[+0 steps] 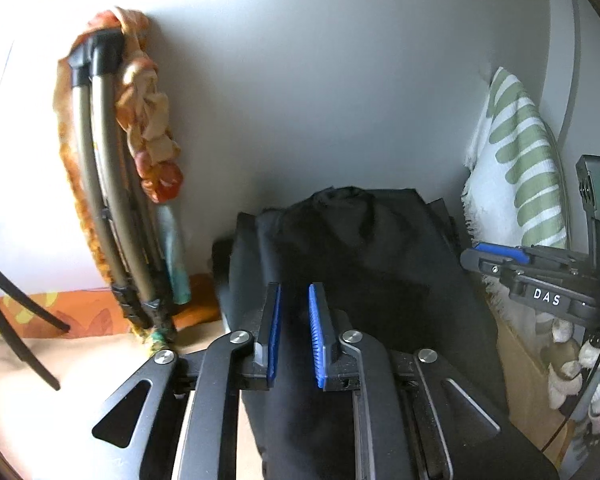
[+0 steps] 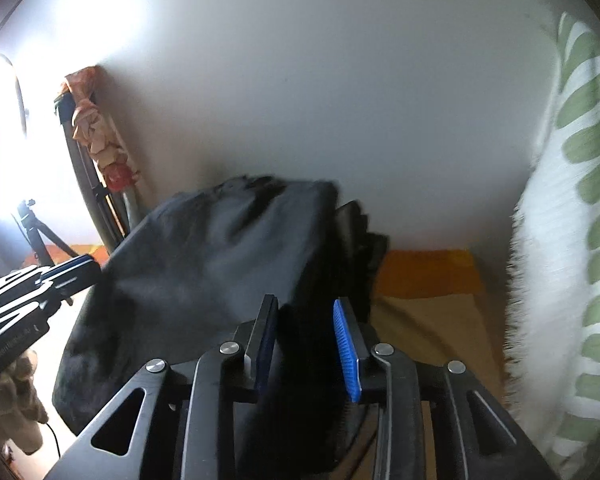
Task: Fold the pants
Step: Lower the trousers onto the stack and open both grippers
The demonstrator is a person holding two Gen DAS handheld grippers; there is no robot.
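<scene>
Grey wall (image 1: 320, 92) behind all; folded metal-frame chair (image 1: 100, 184) leaning on wall at left, orange patterned cloth (image 1: 152, 120) knotted over it; green-striped white towel (image 1: 516, 168) against wall at right; orange bedsheet (image 2: 424, 272) at wall base; tripod (image 2: 36, 232) far left of wall

Both wrist views look close down on seemingly the same pants (image 1: 360, 248)
</scene>
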